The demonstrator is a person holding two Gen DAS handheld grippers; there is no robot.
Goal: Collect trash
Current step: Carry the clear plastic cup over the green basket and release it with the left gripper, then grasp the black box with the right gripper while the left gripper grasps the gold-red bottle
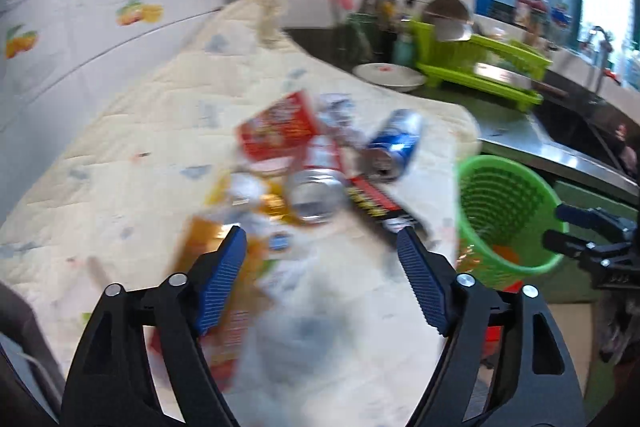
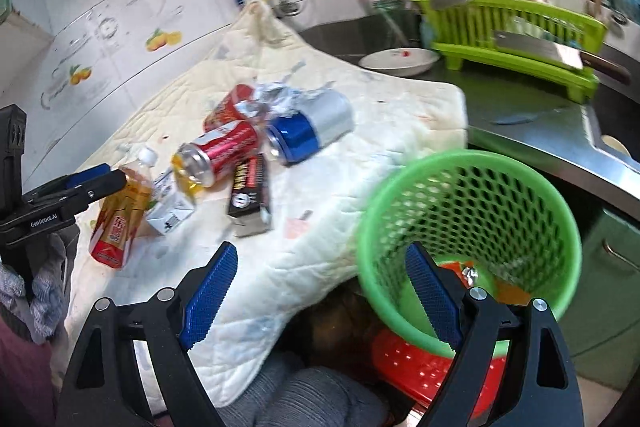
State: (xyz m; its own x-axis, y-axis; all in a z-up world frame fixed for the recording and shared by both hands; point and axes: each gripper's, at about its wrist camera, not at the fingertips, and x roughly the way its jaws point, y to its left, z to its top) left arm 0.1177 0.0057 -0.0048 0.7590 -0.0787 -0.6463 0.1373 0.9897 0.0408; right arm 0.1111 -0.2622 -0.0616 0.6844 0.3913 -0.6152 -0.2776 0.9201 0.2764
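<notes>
1. Here the trash lies in a loose heap on a quilted white cloth (image 2: pixel 360 131) spread over the counter (image 2: pixel 520 131): a red can (image 2: pixel 224 151), a blue-and-silver can (image 2: pixel 312 131), a black carton (image 2: pixel 250 191), an orange drink bottle (image 2: pixel 120 215) and crumpled foil (image 2: pixel 276 99).
2. A green mesh basket (image 2: pixel 472 219) stands just off the cloth's edge, with scraps inside.
3. The left gripper (image 1: pixel 320 247) hangs over the heap, fingers spread and empty.
4. The right gripper (image 2: pixel 320 267) hovers by the basket's rim, fingers apart, gripping nothing.
5. A lime dish rack (image 2: pixel 512 31) sits behind.
</notes>
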